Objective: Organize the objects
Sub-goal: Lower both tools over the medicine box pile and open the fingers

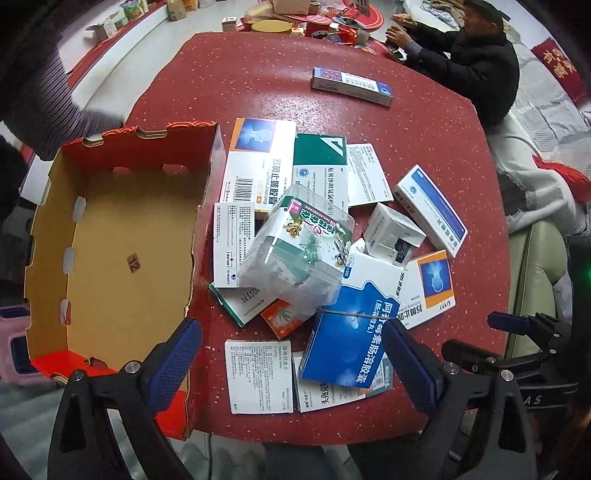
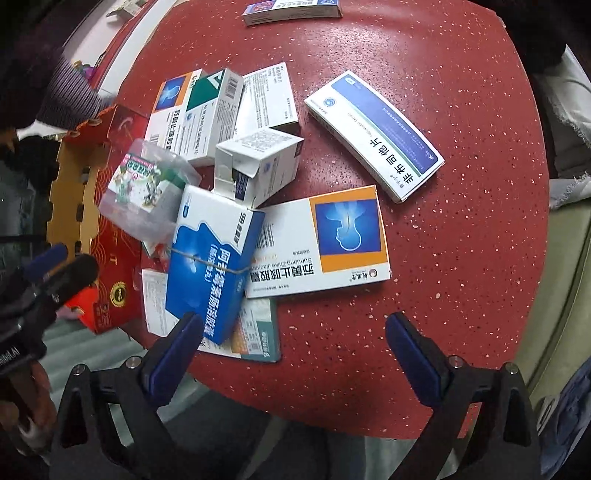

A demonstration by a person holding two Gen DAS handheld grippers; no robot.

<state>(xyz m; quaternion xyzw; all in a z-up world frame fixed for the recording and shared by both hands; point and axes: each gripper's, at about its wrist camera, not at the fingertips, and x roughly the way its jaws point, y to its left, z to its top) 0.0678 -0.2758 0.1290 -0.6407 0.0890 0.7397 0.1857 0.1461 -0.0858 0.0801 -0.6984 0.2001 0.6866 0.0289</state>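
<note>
A seated person (image 1: 476, 62) beyond the red table (image 1: 424, 122).

A lived-in home: a red speckled worktop (image 1: 258, 74) strewn with medicine boxes (image 1: 343, 317), a person in a dark jacket (image 1: 476, 62) seated at its far corner, cushioned seating (image 1: 535, 251) beside it, and gift tins and packets (image 1: 273, 22) behind.

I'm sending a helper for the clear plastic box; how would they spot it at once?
On the red table, right of the open cardboard tray, lies a heap of medicine cartons. The clear plastic box sits tilted on top of that heap. It alone is see-through, with a green and pink flowered label; the rest are opaque cartons.
</note>
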